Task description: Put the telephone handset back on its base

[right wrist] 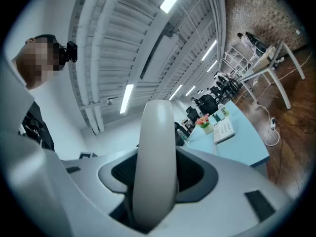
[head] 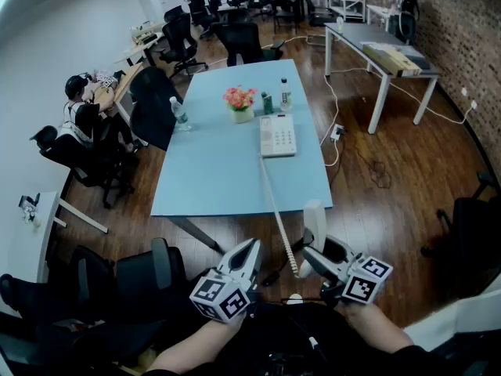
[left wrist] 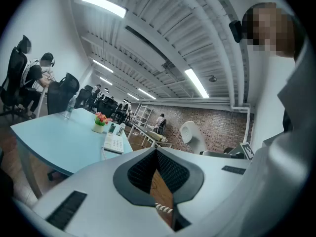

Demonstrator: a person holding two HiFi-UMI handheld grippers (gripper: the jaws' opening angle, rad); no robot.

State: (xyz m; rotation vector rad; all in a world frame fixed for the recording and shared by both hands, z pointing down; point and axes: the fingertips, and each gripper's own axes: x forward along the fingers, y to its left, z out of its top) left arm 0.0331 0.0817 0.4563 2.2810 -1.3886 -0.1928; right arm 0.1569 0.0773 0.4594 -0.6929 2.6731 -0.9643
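The white telephone base lies on the light blue table, far ahead of both grippers. Its coiled cord runs off the table's near edge to the white handset. My right gripper is shut on that handset and holds it upright, off the table, over the wooden floor. In the right gripper view the handset stands between the jaws, with the base beyond. My left gripper is beside it, shut and holding nothing. The left gripper view shows the base and the handset.
A flower pot, a small green item and two water bottles stand on the table behind the base. Black office chairs are at my near left. A grey table stands at the back right, and people sit at desks on the left.
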